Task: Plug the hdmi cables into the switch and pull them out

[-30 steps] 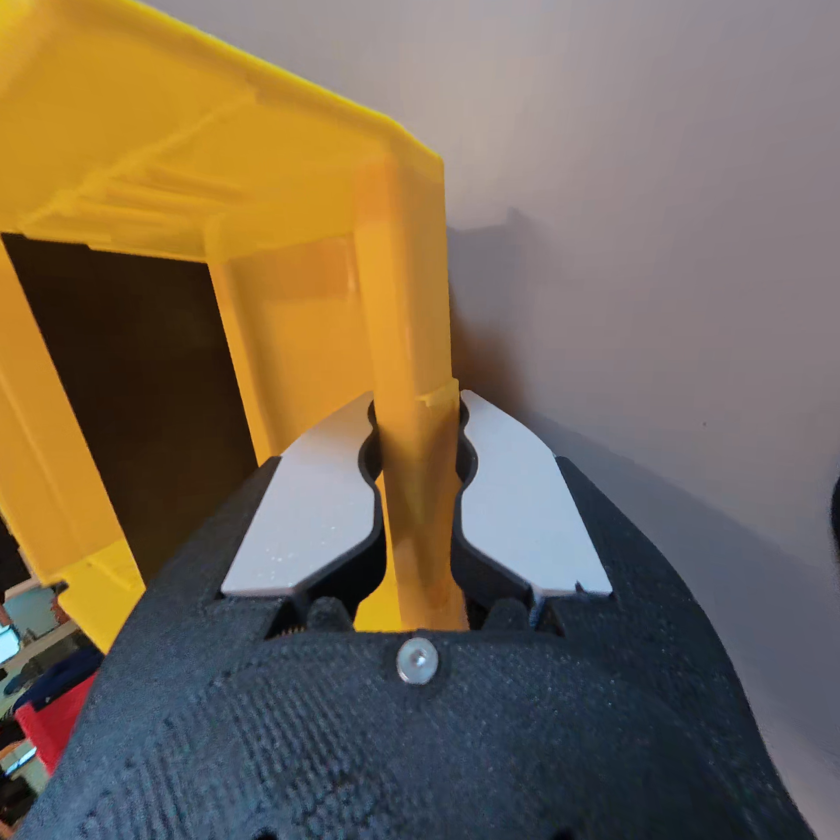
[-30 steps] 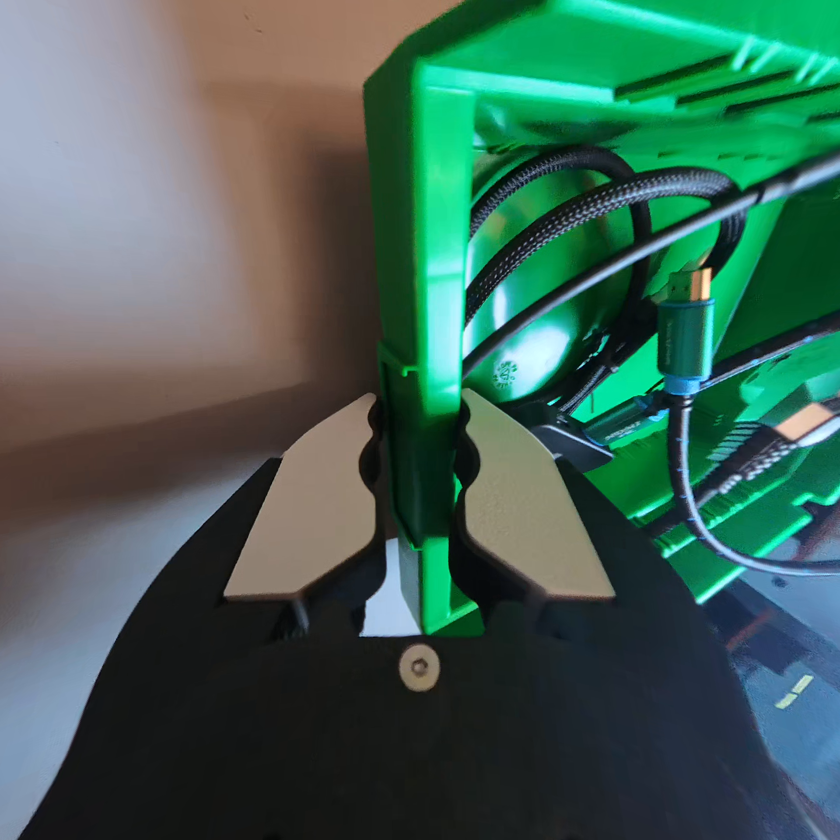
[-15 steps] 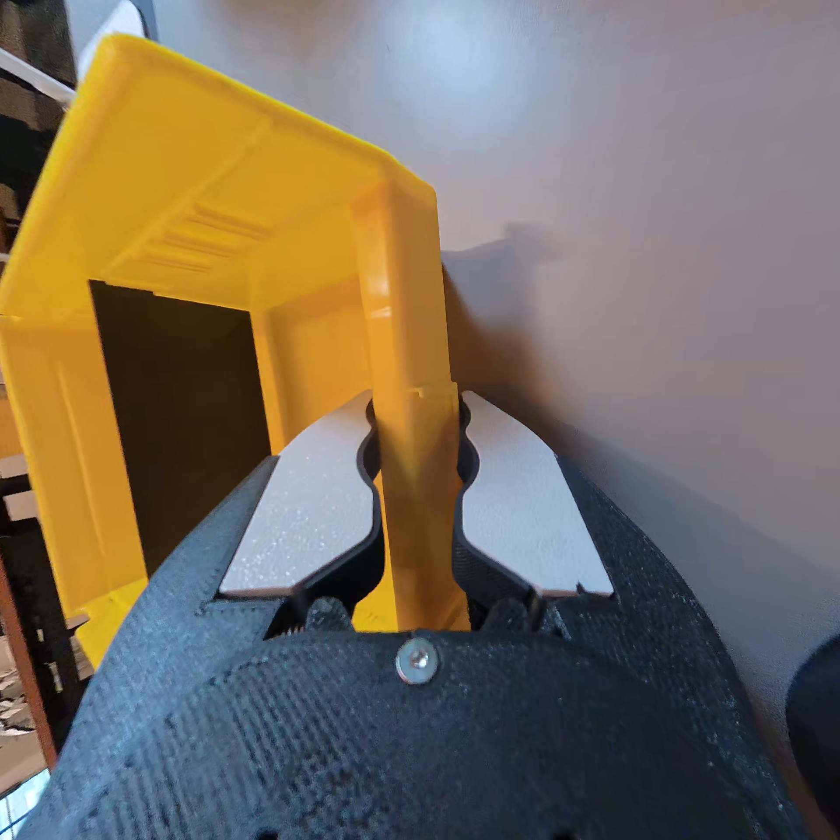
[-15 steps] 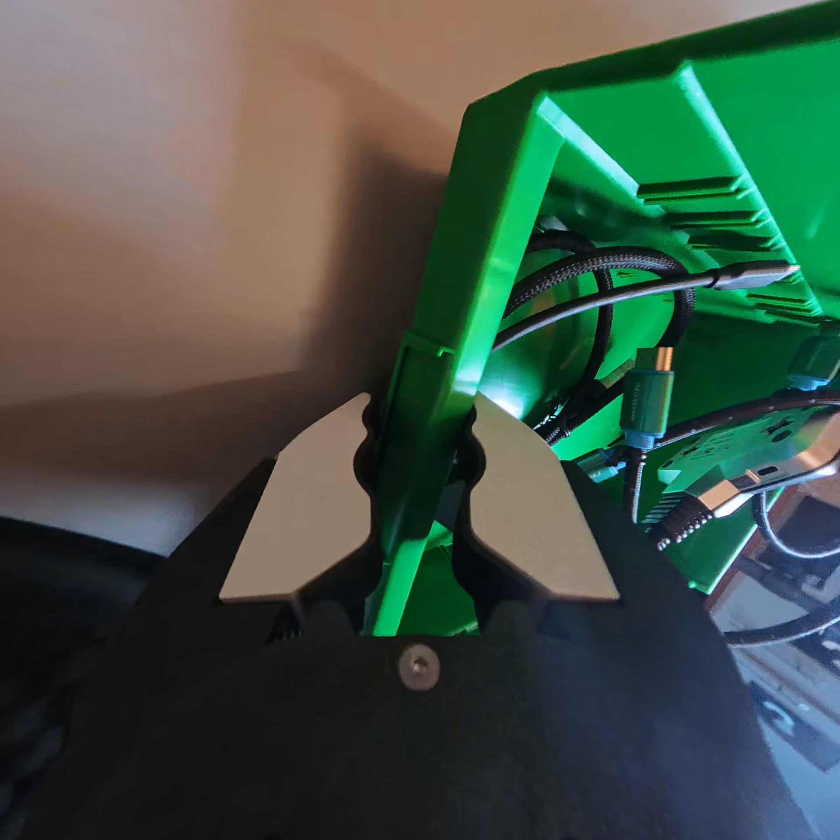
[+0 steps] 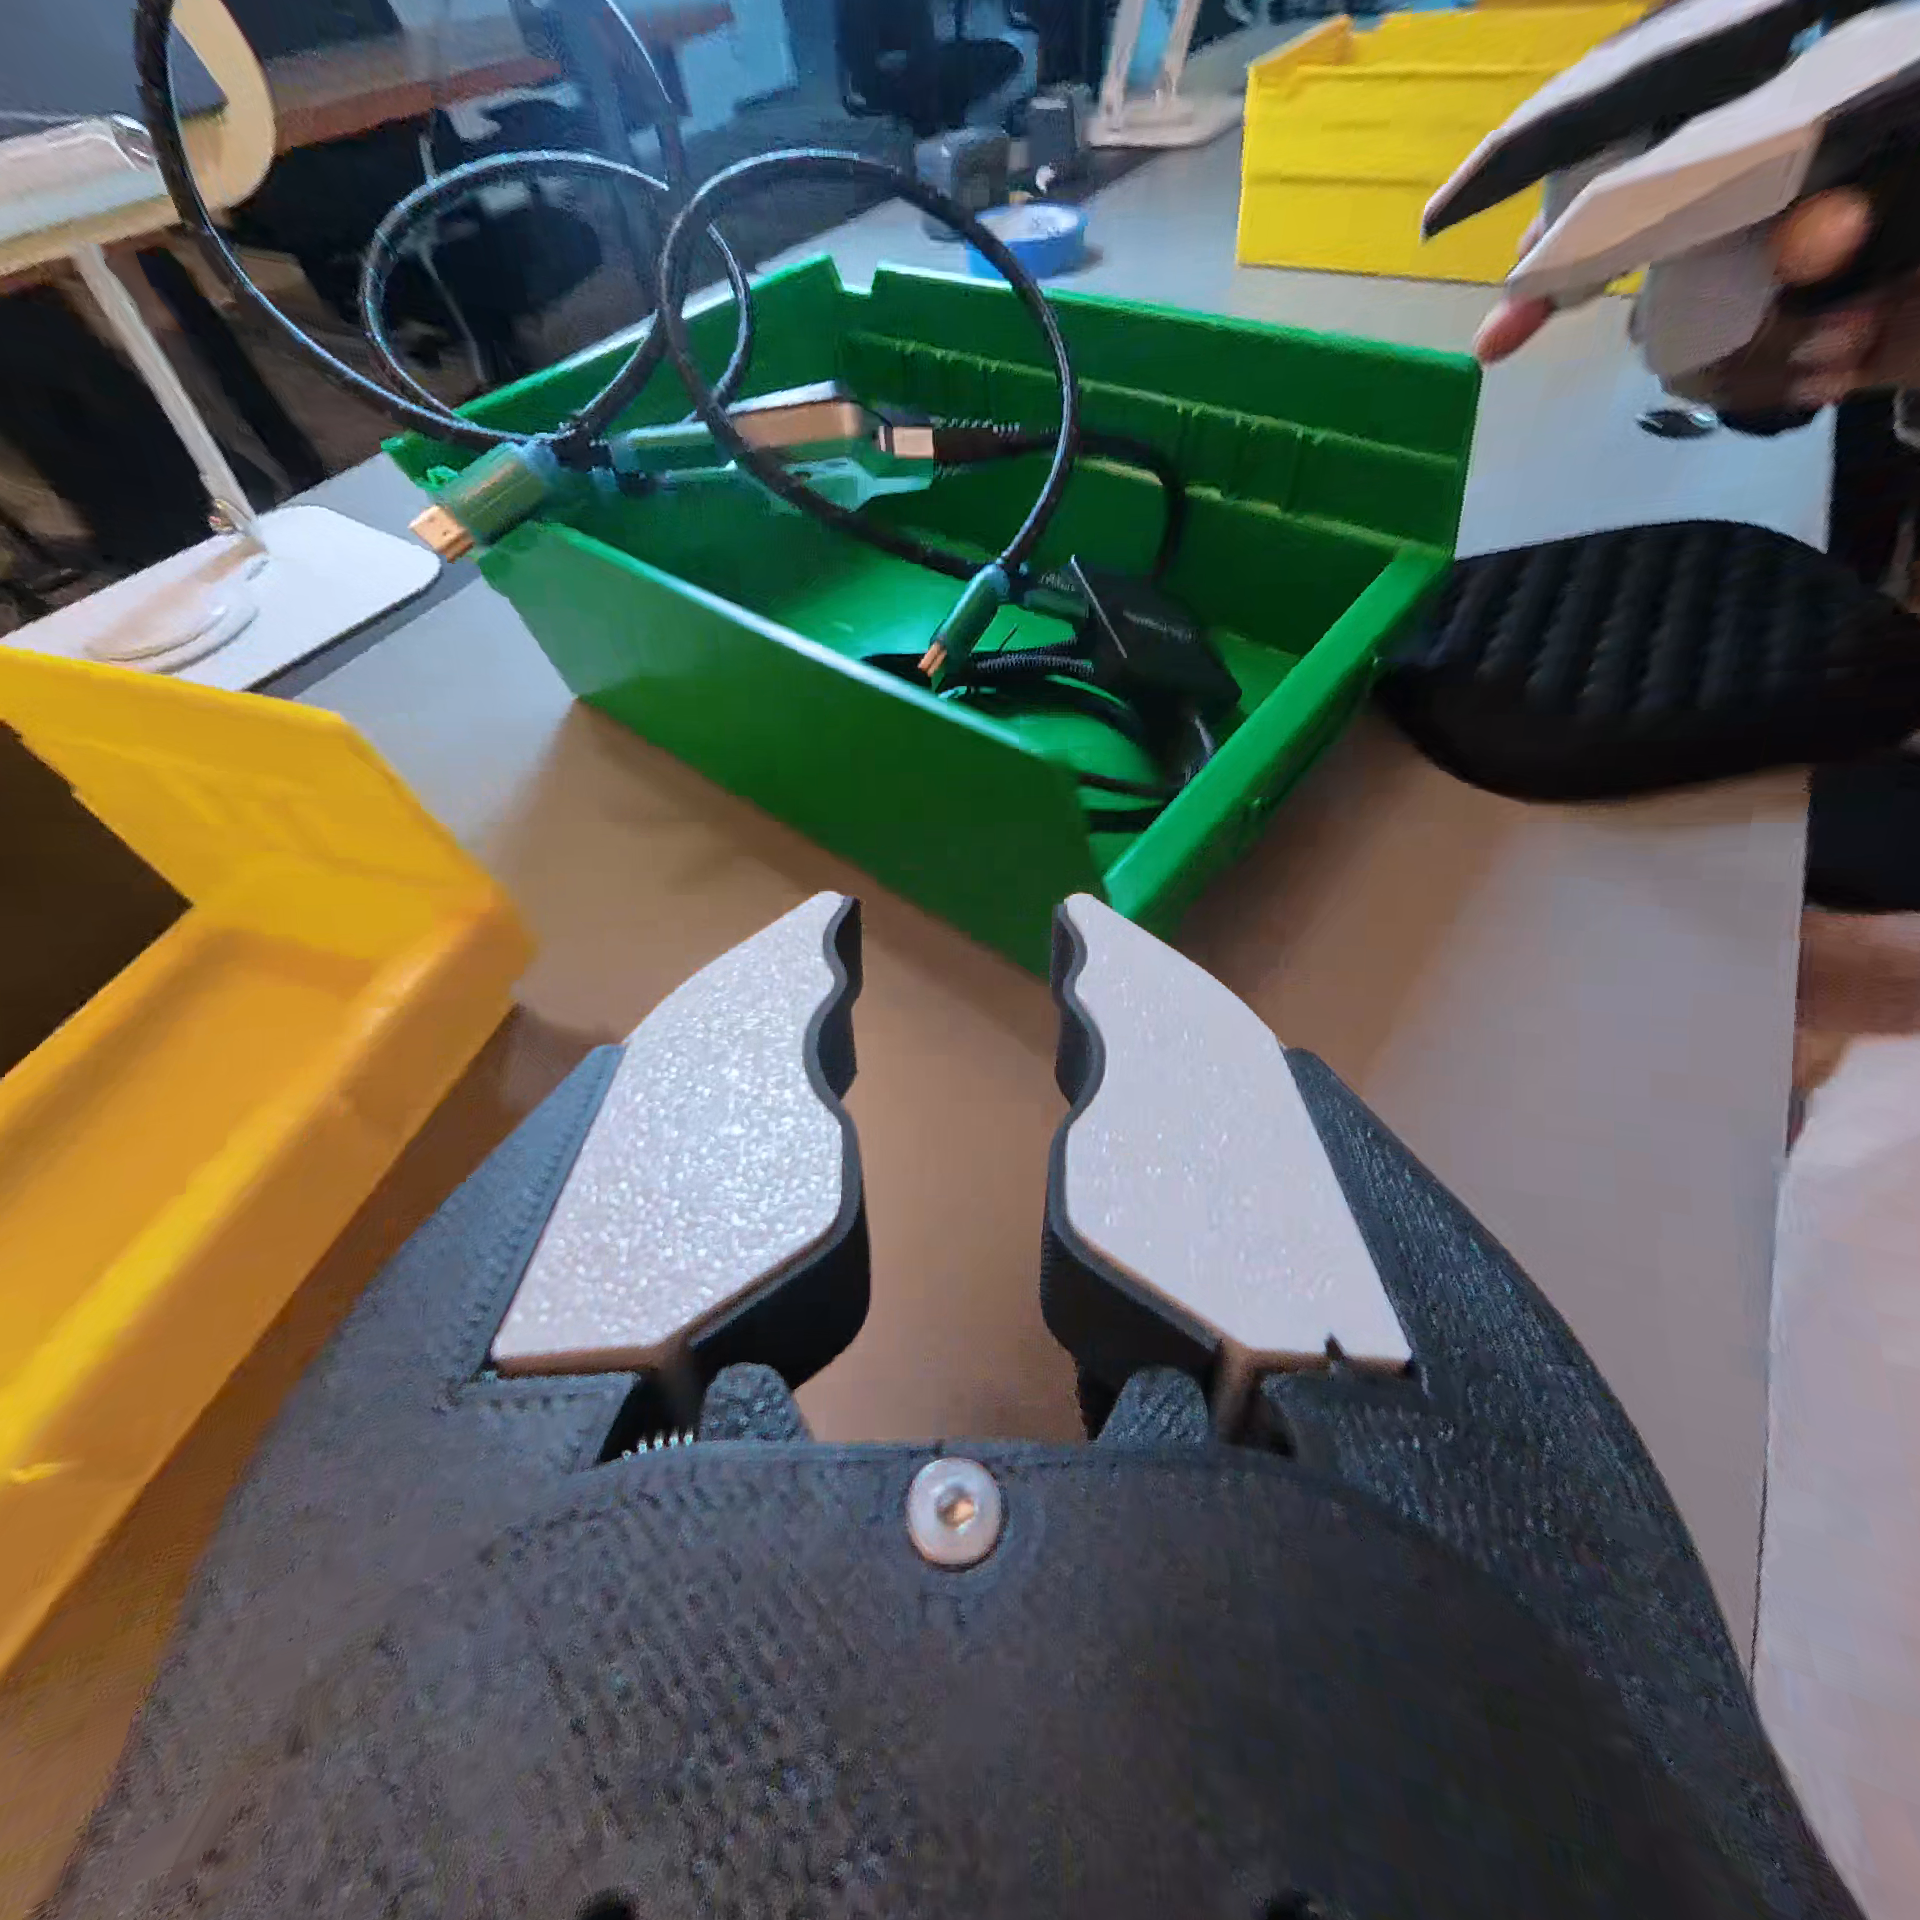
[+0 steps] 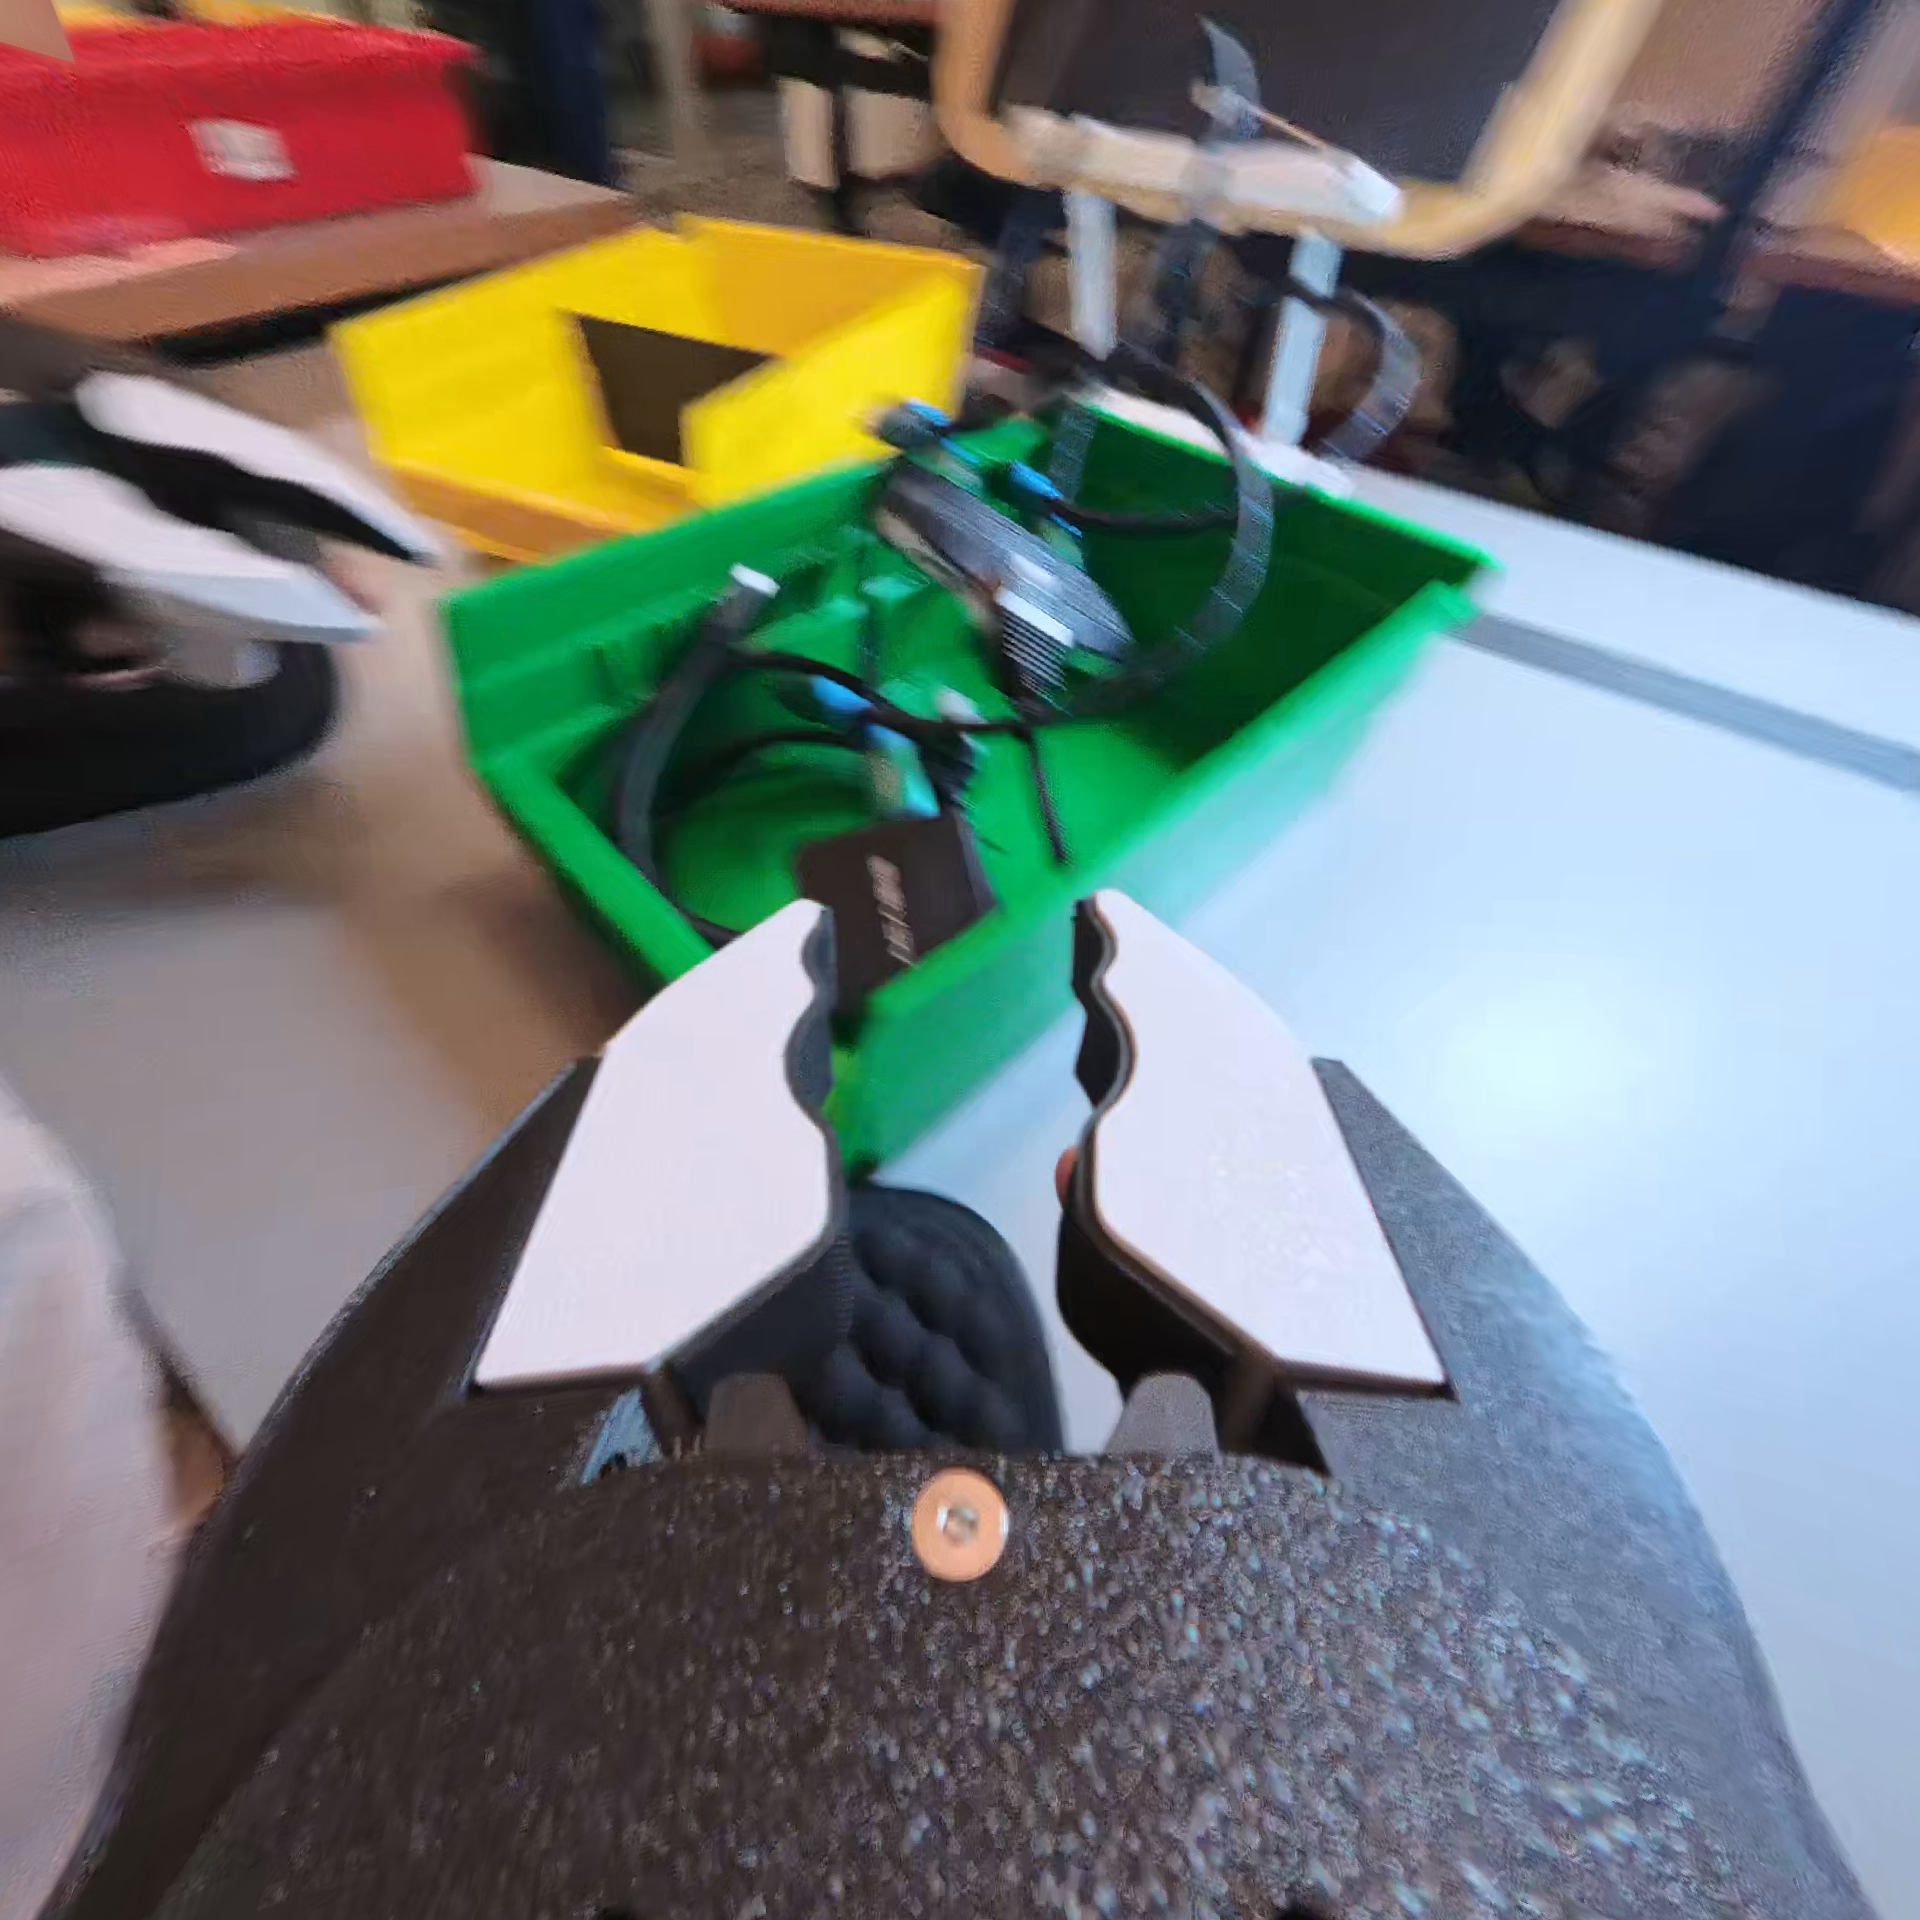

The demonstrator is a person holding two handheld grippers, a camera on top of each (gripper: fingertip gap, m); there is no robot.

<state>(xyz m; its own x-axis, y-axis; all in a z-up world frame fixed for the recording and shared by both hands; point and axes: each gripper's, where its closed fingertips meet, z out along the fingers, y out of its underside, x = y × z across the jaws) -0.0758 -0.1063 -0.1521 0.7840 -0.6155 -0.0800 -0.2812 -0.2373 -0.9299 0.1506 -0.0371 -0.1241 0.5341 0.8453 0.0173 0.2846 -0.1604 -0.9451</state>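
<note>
Both grippers were empty with jaws apart: the left gripper (image 5: 956,940) hovered over the table (image 5: 1455,1039) between the yellow bin (image 5: 239,1039) and green bin (image 5: 831,748), the right gripper (image 6: 951,940) at the green bin's near corner. HDMI cables (image 5: 862,343) and the black switch (image 6: 899,914) lay tangled inside the green bin.

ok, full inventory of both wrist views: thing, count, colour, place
green bin: 1, green, mid-table
HDMI cables: several, black braided with teal plugs, in the green bin, loops rising above it
switch: 1, black box, near end of the green bin
yellow bins: 2, one left of the green bin, one on the far table
red bin: 1, background
black pad: 1, right of the green bin
left gripper: open, empty
right gripper: open, empty
</note>
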